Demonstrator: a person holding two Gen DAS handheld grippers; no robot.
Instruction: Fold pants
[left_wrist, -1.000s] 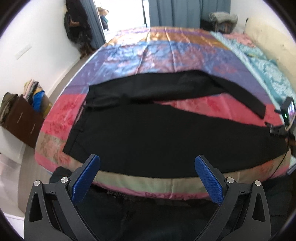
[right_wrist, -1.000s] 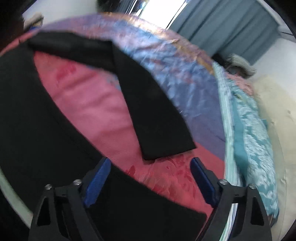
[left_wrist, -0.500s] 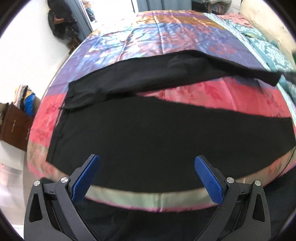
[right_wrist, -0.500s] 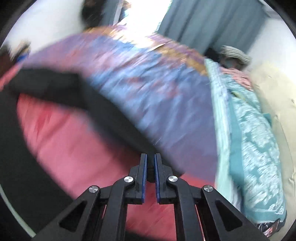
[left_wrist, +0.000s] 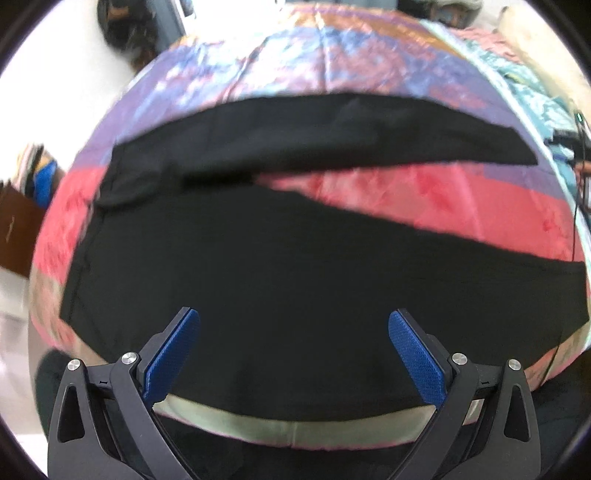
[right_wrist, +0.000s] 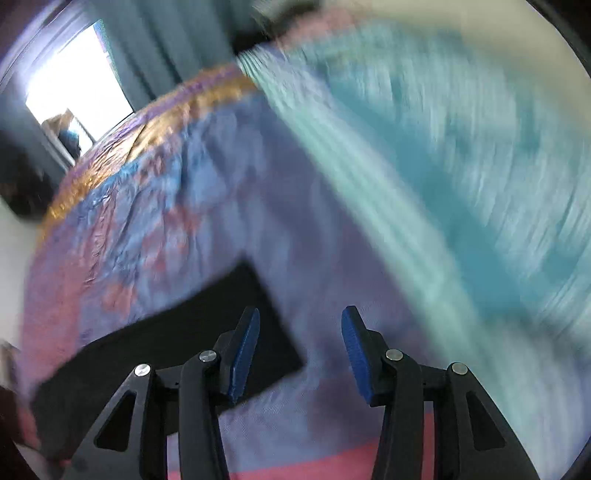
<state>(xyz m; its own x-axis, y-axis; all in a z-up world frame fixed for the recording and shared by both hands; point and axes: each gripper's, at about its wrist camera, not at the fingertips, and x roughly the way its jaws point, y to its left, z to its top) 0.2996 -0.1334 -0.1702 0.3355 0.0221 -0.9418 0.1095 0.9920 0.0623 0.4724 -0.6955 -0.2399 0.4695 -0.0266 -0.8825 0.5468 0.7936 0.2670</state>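
Observation:
Black pants (left_wrist: 280, 266) lie spread on the bed, waist at the left, the two legs splayed toward the right. The far leg (left_wrist: 332, 136) runs across the purple band and the near leg covers the front edge. My left gripper (left_wrist: 293, 347) hangs open over the near leg with nothing between its blue pads. In the blurred right wrist view the far leg's cuff (right_wrist: 207, 332) lies flat on the purple cover. My right gripper (right_wrist: 299, 350) is just right of that cuff, its jaws opening and empty, the left pad (right_wrist: 243, 350) over the cuff's edge.
A colourful striped bedspread (left_wrist: 424, 199) covers the bed, with a teal patterned blanket (right_wrist: 461, 177) along its right side. A brown cabinet (left_wrist: 14, 225) with stacked clothes stands left of the bed. A cable (left_wrist: 574, 206) hangs at the right edge. Curtains and a bright doorway lie beyond.
The right gripper shut on the far leg's cuff, carried it farther up the bed, then let it go and rolled. The left gripper came lower and closer over the near leg.

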